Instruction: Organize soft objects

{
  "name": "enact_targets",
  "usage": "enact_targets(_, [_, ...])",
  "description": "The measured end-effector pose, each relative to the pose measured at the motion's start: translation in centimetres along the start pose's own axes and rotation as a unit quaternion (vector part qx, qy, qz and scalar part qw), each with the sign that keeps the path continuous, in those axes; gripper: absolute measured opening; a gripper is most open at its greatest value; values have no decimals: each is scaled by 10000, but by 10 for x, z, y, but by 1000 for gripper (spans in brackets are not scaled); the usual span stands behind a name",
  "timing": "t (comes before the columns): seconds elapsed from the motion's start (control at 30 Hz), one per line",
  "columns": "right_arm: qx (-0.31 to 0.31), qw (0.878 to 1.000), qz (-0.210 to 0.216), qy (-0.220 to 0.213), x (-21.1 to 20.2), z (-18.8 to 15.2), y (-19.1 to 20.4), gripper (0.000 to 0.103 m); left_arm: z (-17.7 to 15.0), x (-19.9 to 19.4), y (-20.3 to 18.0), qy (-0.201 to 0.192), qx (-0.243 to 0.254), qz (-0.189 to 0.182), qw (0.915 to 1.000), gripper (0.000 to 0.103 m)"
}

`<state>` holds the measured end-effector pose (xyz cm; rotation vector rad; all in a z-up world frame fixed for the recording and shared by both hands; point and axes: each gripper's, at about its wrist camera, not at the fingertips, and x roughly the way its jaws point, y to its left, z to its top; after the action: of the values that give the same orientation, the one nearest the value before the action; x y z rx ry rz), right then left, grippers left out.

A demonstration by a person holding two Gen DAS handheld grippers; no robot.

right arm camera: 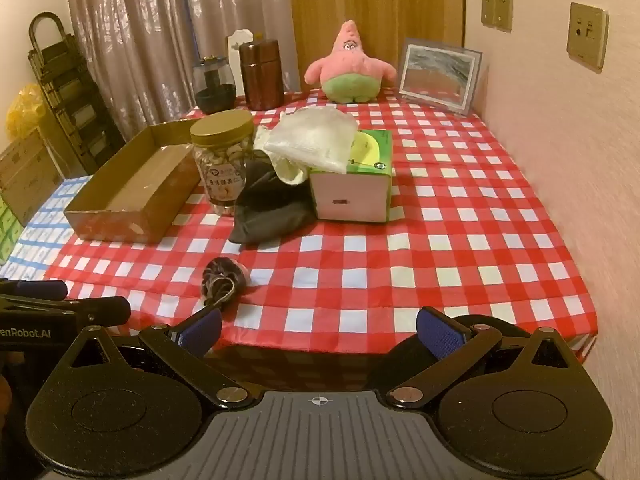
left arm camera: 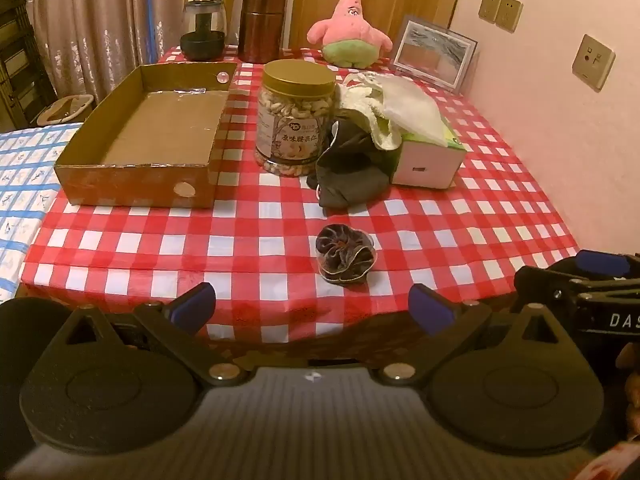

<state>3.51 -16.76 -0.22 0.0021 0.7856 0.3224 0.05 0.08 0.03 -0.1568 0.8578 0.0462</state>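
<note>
A dark scrunchie lies near the front edge of the red checked table. Behind it a black cloth is heaped against a white-green tissue box, with a pale cloth draped on top. A pink star plush sits at the back. An empty cardboard tray rests at the left. My left gripper and right gripper hover open before the table edge, holding nothing.
A jar of cashews stands between tray and cloths. A brown canister, a glass jar and a picture frame line the back. A wall runs along the right.
</note>
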Motion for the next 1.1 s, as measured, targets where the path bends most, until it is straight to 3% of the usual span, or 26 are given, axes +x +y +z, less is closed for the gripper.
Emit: enact_targets(1.1, [6, 10000, -8, -35, -1, 1, 2, 103, 1, -4, -2, -132, 75, 54, 9999, 102])
